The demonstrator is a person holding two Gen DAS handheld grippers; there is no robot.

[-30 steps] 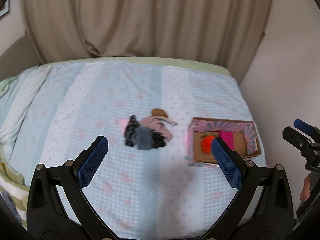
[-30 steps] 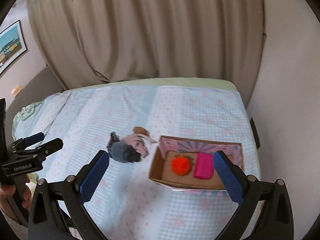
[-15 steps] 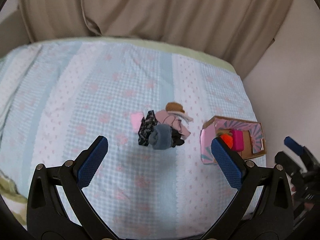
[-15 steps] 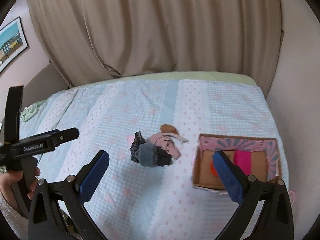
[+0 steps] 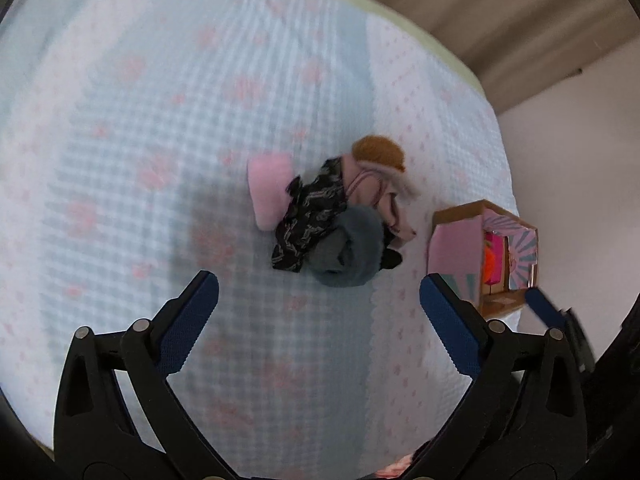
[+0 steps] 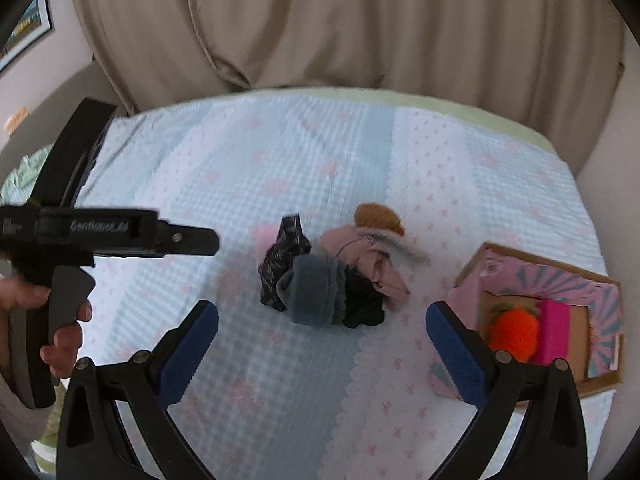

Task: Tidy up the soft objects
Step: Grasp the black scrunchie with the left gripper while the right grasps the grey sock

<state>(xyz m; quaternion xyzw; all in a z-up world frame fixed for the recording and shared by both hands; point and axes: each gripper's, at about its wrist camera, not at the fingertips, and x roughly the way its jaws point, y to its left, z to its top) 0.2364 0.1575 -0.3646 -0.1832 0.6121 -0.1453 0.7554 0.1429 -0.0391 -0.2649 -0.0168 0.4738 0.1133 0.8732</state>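
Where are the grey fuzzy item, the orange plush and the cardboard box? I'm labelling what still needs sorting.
grey fuzzy item (image 6: 316, 294), right wrist view, middle of its ribbed side.
orange plush (image 6: 514, 334), right wrist view, centre of its round body.
cardboard box (image 6: 560, 280), right wrist view, patterned far inner wall.

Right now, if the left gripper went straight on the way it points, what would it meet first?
Most likely the grey fleece piece at the near edge of the pile of soft things on the bed. It lies just ahead between the left gripper's open fingers. Depth is unclear in the fisheye view, so it might touch bedding first.
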